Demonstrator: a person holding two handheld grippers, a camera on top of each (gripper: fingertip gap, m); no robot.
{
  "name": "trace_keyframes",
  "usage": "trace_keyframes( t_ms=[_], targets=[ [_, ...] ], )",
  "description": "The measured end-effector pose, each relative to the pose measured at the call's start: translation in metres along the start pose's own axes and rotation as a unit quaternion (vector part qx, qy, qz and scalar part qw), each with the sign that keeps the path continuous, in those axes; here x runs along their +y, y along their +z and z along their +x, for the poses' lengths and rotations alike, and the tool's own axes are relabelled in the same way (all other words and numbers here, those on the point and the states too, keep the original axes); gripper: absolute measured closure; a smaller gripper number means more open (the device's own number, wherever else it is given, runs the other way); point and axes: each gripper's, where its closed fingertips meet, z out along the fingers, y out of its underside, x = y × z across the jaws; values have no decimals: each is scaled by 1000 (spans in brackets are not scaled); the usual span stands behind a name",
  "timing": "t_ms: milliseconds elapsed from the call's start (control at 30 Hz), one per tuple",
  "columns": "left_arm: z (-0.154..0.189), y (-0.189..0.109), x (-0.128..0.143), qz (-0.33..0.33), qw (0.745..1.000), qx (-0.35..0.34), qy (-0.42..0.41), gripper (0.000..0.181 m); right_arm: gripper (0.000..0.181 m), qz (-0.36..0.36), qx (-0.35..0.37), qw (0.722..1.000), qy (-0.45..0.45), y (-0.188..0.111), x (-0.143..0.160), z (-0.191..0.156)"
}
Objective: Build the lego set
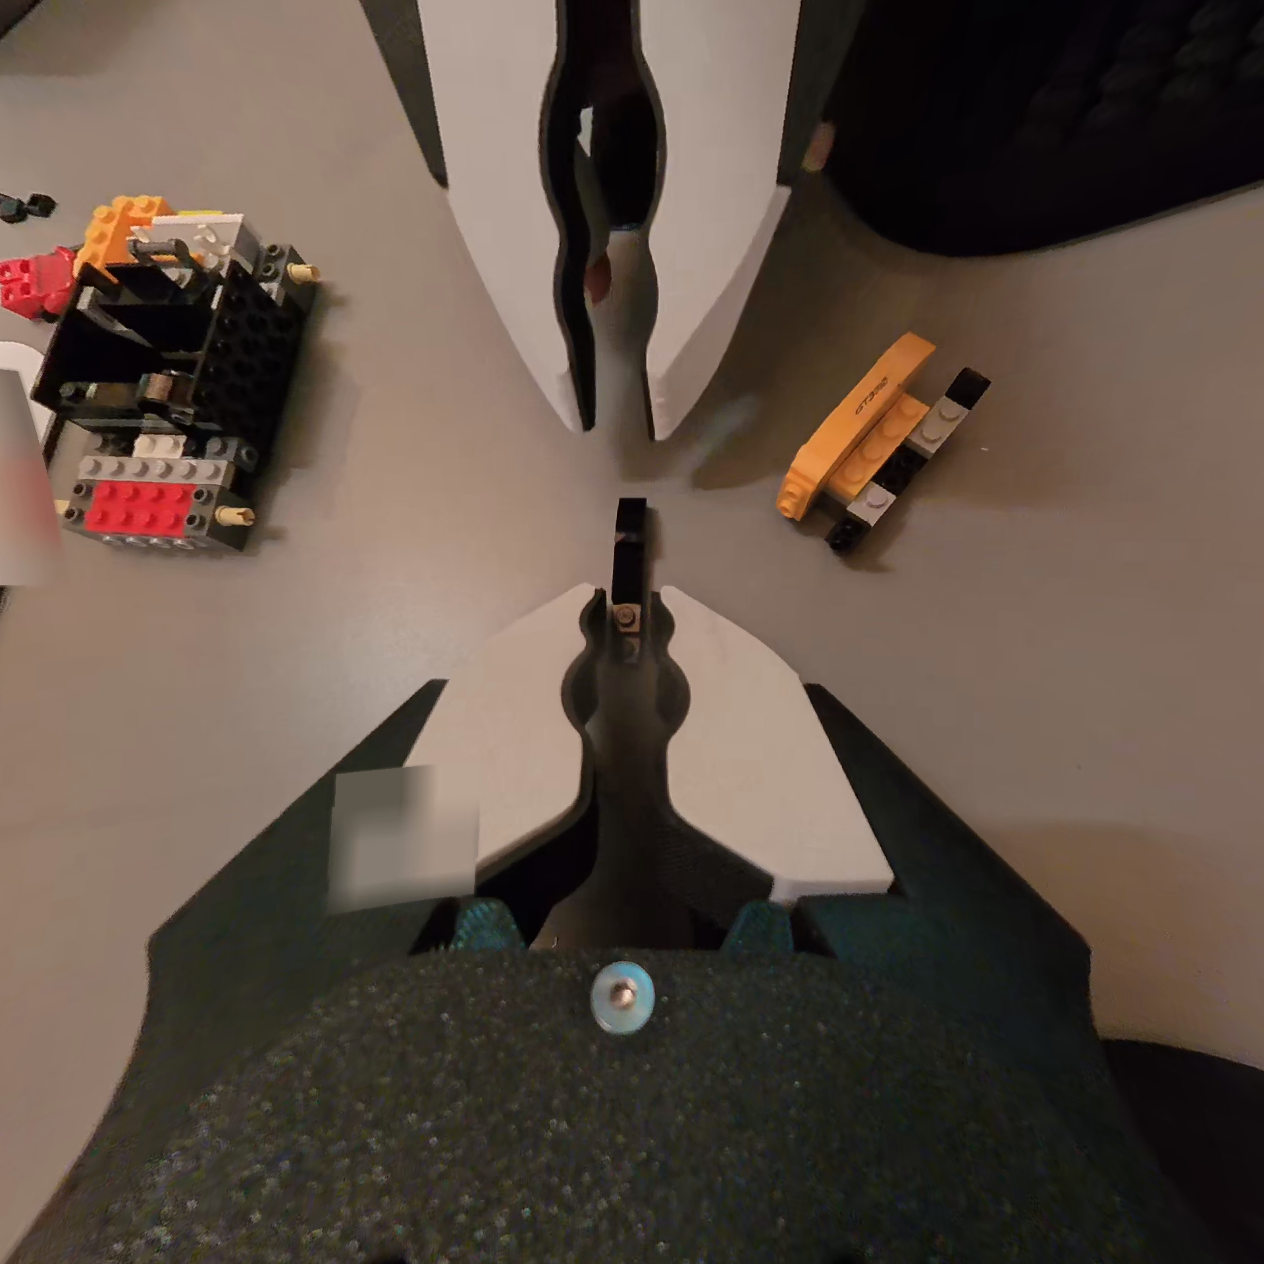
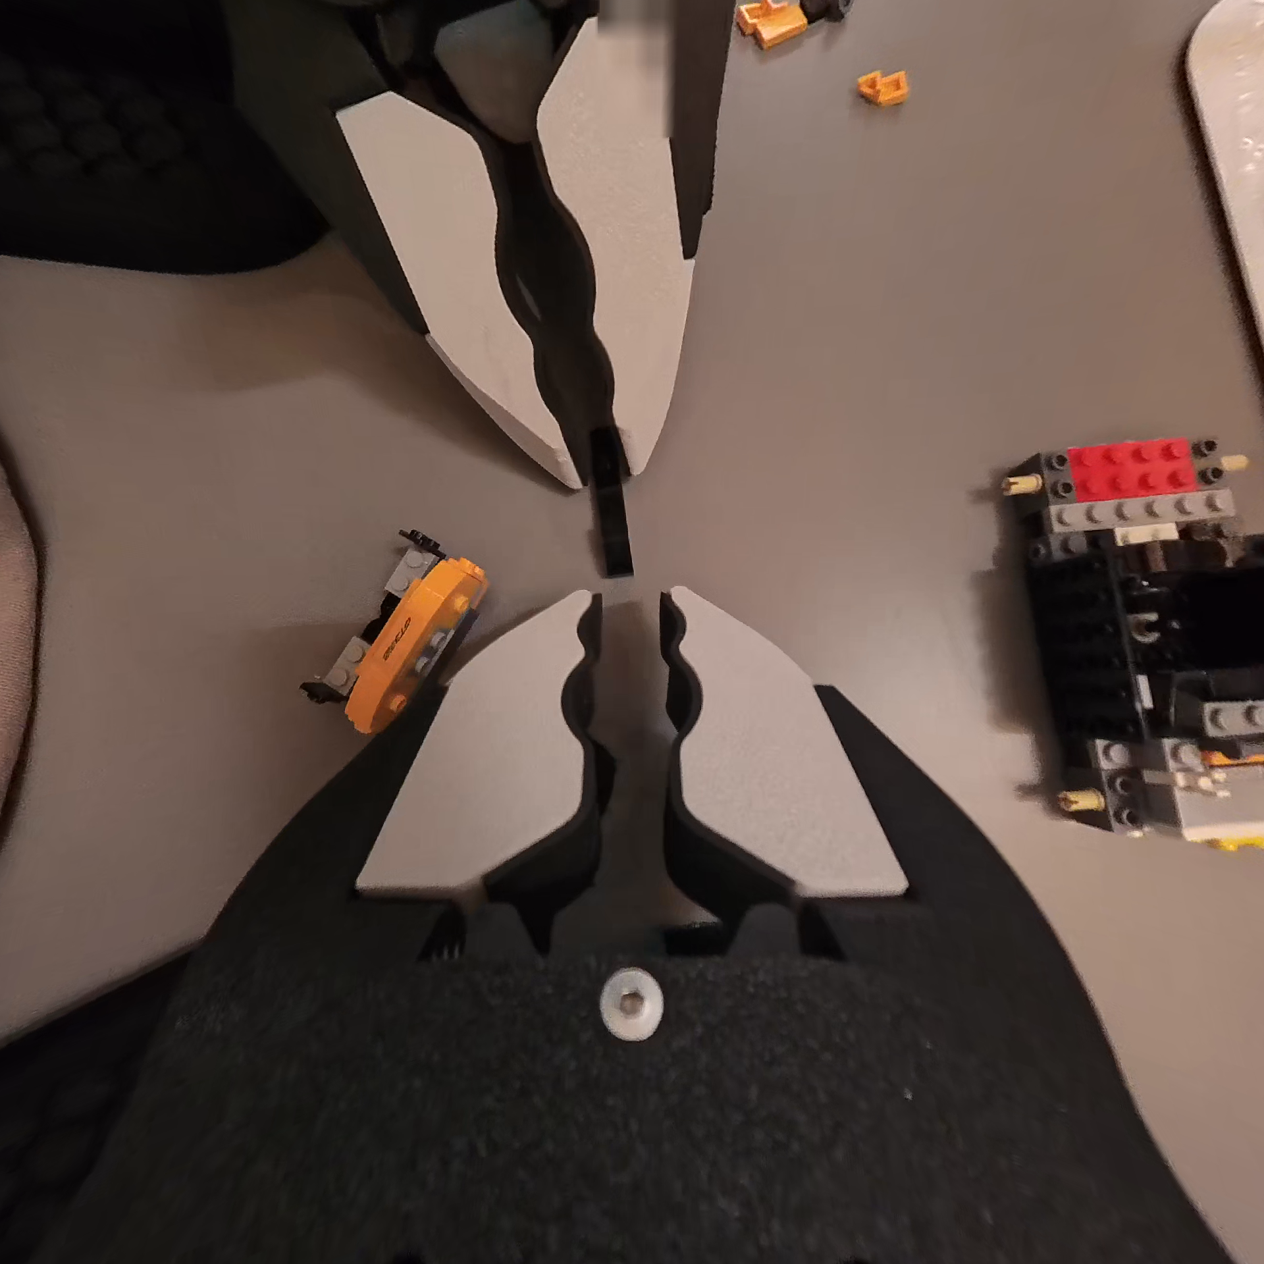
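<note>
Looks like a handoff step: left gripper [image 1: 624,595] is clamped on a narrow black lego piece [image 1: 628,547] above the table [image 1: 438,547], right gripper [image 2: 629,596] hangs unclenched facing it, so next it probably needs to close on the free end.

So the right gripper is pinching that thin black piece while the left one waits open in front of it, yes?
Reversed. The left wrist view shows the left gripper shut on the thin black piece; the right wrist view shows the right gripper open, facing it.
</note>
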Motion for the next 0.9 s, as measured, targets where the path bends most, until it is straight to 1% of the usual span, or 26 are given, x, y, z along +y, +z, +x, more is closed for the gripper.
trace_keyframes(
  t_ms=[200, 367, 733, 900],
  targets=[
    [0, 0, 2, -8, 1000, 1, 2, 169, 169, -1, -1, 1000, -6, 9, -3, -5],
    [1, 0, 3, -11, 1000, 0, 4, 173, 170, -21, -13, 1000, -17, 19, -7, -6],
    [1, 1, 3, -9, 1000, 2, 1, 172, 174, -49, -50, 997, -23, 22, -6, -6],
    [1, 1, 3, -8, 1000, 2, -3, 172, 174, -74, -63, 995, -24, 22, -5, -7]
  ],
)
